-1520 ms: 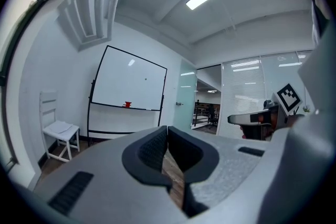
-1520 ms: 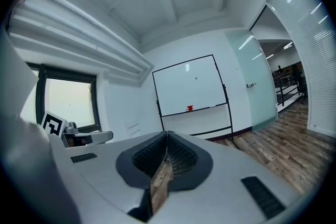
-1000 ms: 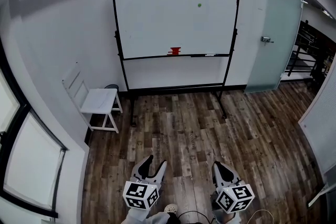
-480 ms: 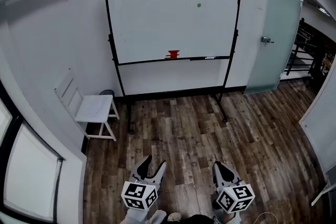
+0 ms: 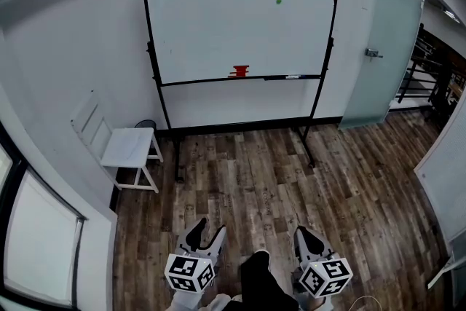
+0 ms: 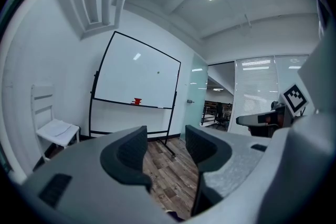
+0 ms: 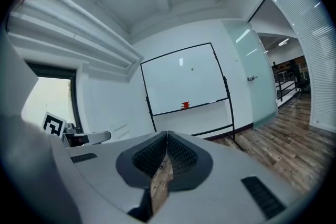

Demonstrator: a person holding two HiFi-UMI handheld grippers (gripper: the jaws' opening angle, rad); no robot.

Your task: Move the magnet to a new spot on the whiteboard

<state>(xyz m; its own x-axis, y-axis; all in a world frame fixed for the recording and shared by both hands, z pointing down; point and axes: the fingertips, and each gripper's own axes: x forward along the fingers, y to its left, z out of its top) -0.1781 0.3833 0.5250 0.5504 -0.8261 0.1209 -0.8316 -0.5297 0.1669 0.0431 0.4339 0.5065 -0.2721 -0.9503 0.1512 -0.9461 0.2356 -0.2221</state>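
Observation:
The whiteboard [image 5: 218,18] stands on a black wheeled frame against the far wall. A small green magnet [image 5: 278,1] sticks to its upper right part. A red object [image 5: 239,71] sits on its tray. Both grippers are low and far from the board, over the wood floor. My left gripper [image 5: 208,229] is open; its jaws have just been opening and nothing is between them. My right gripper [image 5: 301,233] is shut and empty. The left gripper view shows the board [image 6: 131,78] and magnet [image 6: 158,72] beyond the left gripper [image 6: 165,145]. The right gripper [image 7: 167,137] points at the board [image 7: 178,86].
A white chair [image 5: 128,146] stands left of the board by the wall. A frosted glass door [image 5: 382,33] is to the board's right. A window [image 5: 36,229] runs along the left. The person's dark leg [image 5: 258,280] shows between the grippers.
The whiteboard has grown slightly larger in view as both grippers moved forward. A dark leg has come into view between the grippers at the bottom.

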